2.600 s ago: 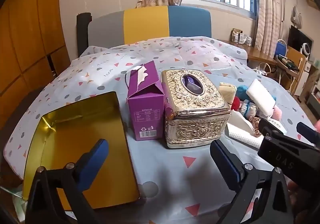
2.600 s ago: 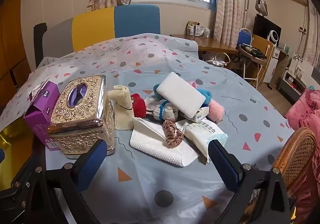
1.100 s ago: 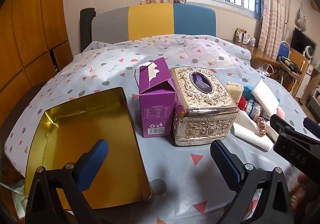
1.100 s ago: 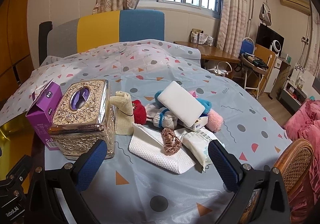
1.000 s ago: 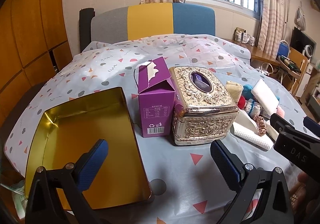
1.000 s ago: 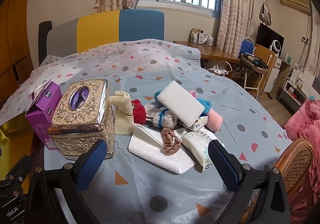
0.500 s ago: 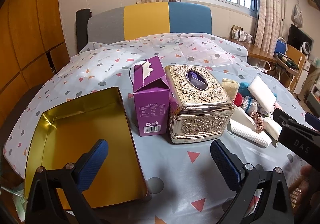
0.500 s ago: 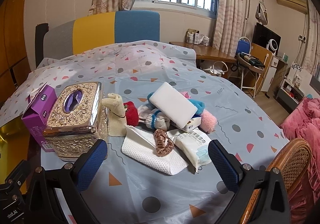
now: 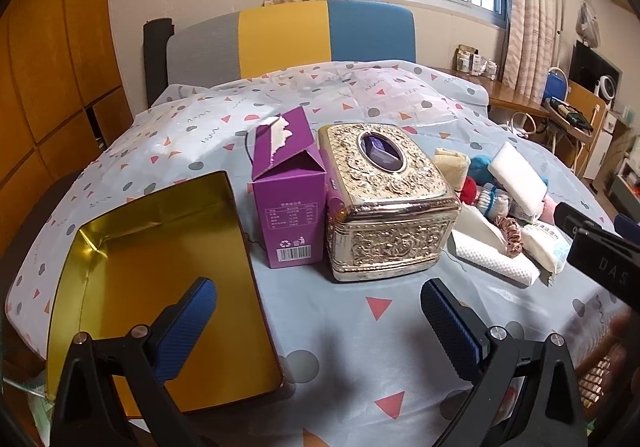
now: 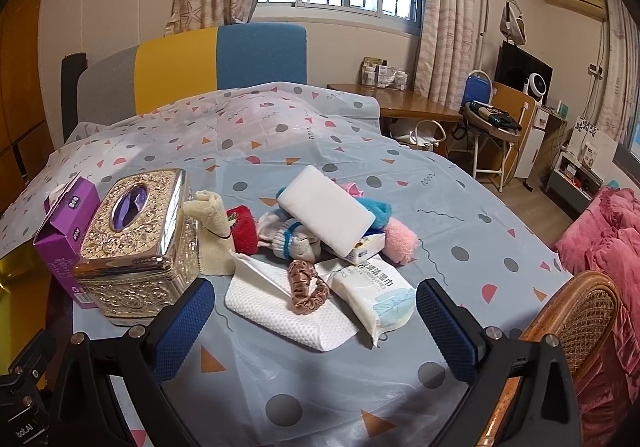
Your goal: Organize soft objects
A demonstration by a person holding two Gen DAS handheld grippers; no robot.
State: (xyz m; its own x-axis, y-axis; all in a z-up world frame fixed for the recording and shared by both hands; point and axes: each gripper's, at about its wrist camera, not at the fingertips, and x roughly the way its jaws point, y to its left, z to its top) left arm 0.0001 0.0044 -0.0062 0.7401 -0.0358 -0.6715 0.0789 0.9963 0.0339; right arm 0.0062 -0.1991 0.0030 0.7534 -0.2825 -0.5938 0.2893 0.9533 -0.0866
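Both units hover above the near edge of the surface, which is covered by a pale blue cloth with dots and triangles.

Left hand-held gripper: jaws spread wide, nothing between the blue pads. Right hand-held gripper: jaws likewise wide apart, nothing held.

Landmark: ornate gold tissue box, upright near the middle of the surface.
- Touching its left side, a purple carton with a torn-open top.
- Further left of the carton, a gold tin tray, open side up, reaching to the near edge.
- Just right of the tissue box, the heap of soft objects.

Heap, seen from the right wrist view:
- Cream rolled cloth leaning against the tissue box.
- Red plush piece beside the cream roll.
- Blue-and-white knitted item in the middle of the heap.
- White sponge block tilted on top, over a blue fluffy item.
- Pink fluffy item at the far right of the heap.
- White textured cloth at the near side, with a brown satin scrunchie lying on it.
- Wet-wipe pack touching the scrunchie's right side.
- Small boxed item under the sponge; label unreadable.

Nothing in the heap touches either gripper.
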